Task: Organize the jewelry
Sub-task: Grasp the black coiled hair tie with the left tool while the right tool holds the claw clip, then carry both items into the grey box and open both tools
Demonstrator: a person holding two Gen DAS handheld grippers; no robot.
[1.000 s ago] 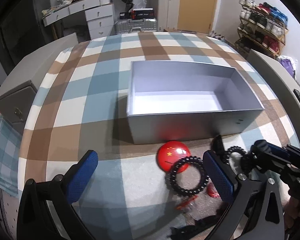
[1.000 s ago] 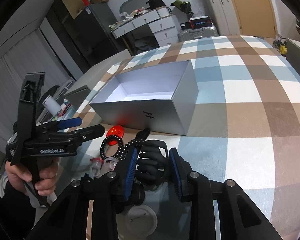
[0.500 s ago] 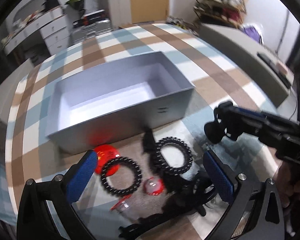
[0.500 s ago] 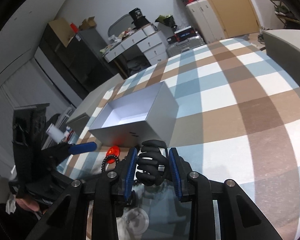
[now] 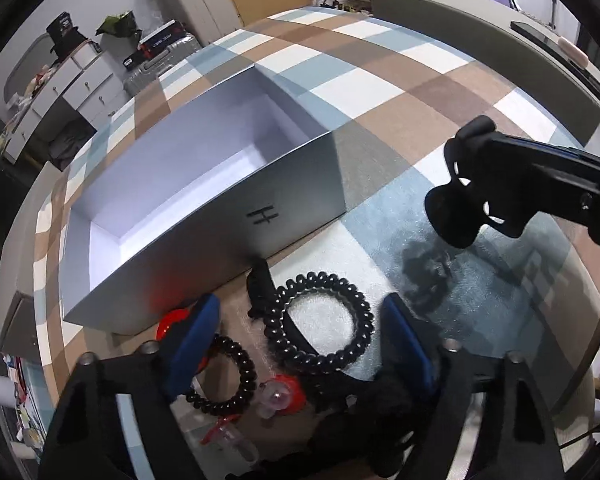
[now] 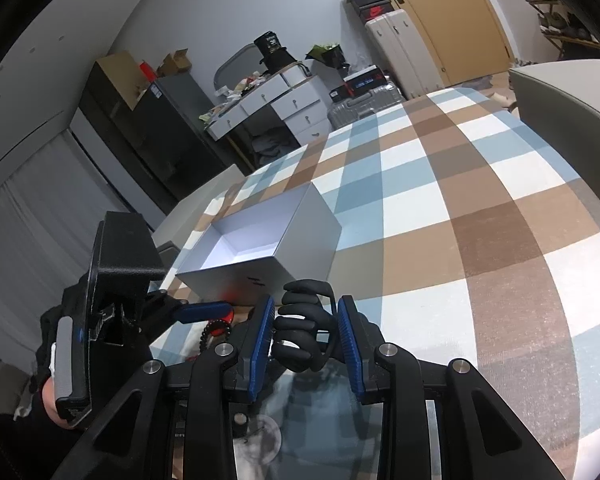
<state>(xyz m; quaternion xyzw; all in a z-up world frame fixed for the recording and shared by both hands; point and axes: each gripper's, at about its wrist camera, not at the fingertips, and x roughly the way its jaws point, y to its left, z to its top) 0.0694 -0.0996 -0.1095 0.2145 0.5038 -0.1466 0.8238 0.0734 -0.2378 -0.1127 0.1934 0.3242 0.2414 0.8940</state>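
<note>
An open grey box (image 5: 204, 184) stands on the checked tablecloth; in the right wrist view the box (image 6: 300, 240) is ahead and left. Just in front of it lies a large black spiral hair tie (image 5: 320, 324), between the fingers of my left gripper (image 5: 300, 340). The jaws are closing and the pads do not touch it. A smaller black coil (image 5: 228, 376) and a red round piece (image 5: 170, 322) lie by the left finger. My right gripper (image 6: 306, 336) is shut on a black claw clip (image 6: 300, 332), held above the table and seen at the right (image 5: 472, 200).
Small red and clear trinkets (image 5: 280, 396) lie near the front edge under my left gripper. A grey bench (image 5: 480, 40) runs along the table's far right side. Drawers and suitcases (image 6: 292, 100) stand beyond the table. The left gripper's blue finger (image 6: 204, 312) shows beside the box.
My left gripper has swung right over the pile, rolled, and its jaws have narrowed around the large coil. The right gripper has drawn back from the pile with the clip.
</note>
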